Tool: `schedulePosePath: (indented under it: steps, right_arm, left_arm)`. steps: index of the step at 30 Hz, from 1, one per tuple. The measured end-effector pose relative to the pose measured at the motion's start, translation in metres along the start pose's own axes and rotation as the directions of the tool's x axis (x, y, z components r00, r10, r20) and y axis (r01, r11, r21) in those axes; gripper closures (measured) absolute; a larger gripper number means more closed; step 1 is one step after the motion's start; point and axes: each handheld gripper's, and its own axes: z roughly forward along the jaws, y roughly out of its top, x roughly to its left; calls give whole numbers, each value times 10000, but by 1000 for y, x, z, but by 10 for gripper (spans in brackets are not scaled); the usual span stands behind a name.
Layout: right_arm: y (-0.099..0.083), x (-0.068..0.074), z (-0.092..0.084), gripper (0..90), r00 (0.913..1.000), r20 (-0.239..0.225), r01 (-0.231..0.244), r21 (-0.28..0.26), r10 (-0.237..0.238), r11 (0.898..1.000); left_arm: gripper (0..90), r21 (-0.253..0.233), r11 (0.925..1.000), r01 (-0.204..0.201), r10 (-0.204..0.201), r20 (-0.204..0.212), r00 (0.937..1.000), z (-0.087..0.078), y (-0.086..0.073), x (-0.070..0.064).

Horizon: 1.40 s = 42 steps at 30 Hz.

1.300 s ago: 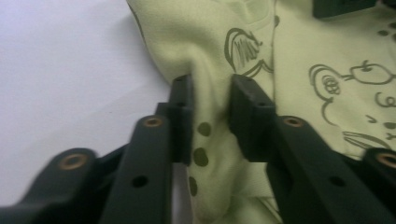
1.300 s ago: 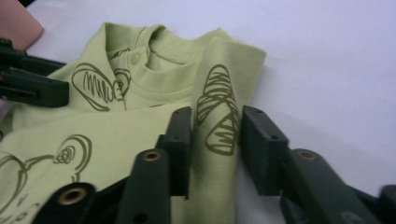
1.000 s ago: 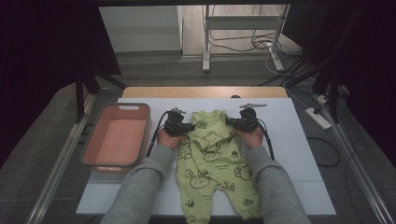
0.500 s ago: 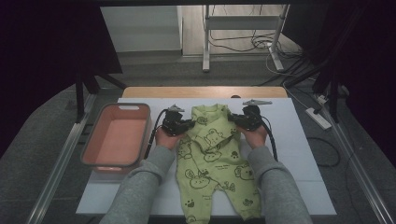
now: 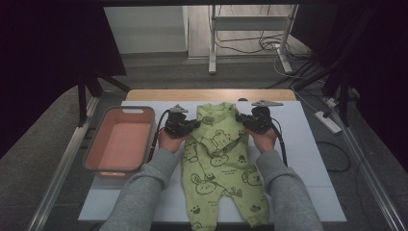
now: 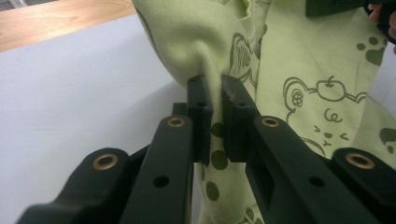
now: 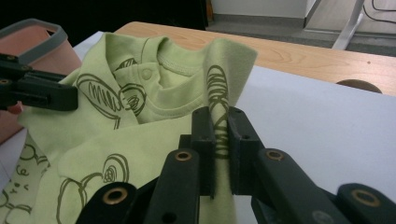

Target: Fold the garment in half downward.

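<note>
- The desk (image 5: 312, 159), covered with a white sheet, is carrying everything; bare wood is showing along its far edge.
- The green baby romper (image 5: 219, 173) is lying lengthwise down the middle of the desk, neck at the far end, legs reaching toward the near edge. Most of it is resting flat, but both sleeve areas at the far end are being pinched up off the surface.
- The salmon-coloured bin (image 5: 118, 144) is sitting on the left of the desk, just beside the romper, with nothing visible inside.
- The left gripper (image 5: 188, 126) is holding the romper's left sleeve; in the left gripper view its fingers (image 6: 201, 112) are clamping a fold of green cloth, which is bunching up above them.
- The right gripper (image 5: 245, 121) is doing the same on the right sleeve; in the right gripper view its fingers (image 7: 205, 140) are pressing together on a raised ridge of fabric beside the neckline.
- Judging progress: the garment is already spread out and both sleeves are gripped, so the folding seems to be just starting. Folding the sleeves inward, folding the body and legs, and perhaps placing the bundle into the bin all appear to be remaining.
</note>
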Motion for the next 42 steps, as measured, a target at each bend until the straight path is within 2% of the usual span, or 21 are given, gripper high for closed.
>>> schedulePosePath:
  steps: [11, 16, 18, 21, 23, 33, 38, 42]
  right_arm:
    - [5, 0, -5, 831, 10000, -35, 52, -236, -52, 9997]
    - [4, -1, -5, 831, 9999, -99, -95, -318, 92, 9994]
    - [3, 0, -4, 830, 9999, -81, -68, -265, 66, 9996]
    - [4, 0, -7, 830, 9998, -171, -144, -349, 138, 9993]
    - [5, 2, -8, 830, 9999, -136, -9, -307, 5, 9995]
    - [8, 0, -12, 831, 9998, -207, -34, -444, 24, 9990]
    - [11, 0, -14, 831, 9998, -153, 95, -550, -104, 9984]
    - [19, -1, -16, 831, 9998, -150, 145, -751, -157, 9971]
  left_arm:
    - [828, 4, 10000, -69, 69, -36, 10000, -2, 5, -1]
    - [828, -2, 10000, -61, 61, 7, 10000, -3, 5, -1]
    - [828, 77, 9999, 104, -105, 148, 9998, -3, 4, 1]
    - [828, 61, 10000, 65, -66, 144, 9999, -4, 5, -1]
    - [828, 58, 10000, 48, -49, 137, 9999, -4, 5, -1]
    - [828, 3, 10000, 54, -54, 102, 9999, -7, 8, 0]
    - [828, -179, 9997, 179, -174, 276, 9995, -9, 11, 2]
    - [828, -260, 9996, 88, -81, 242, 9997, -13, 20, 3]
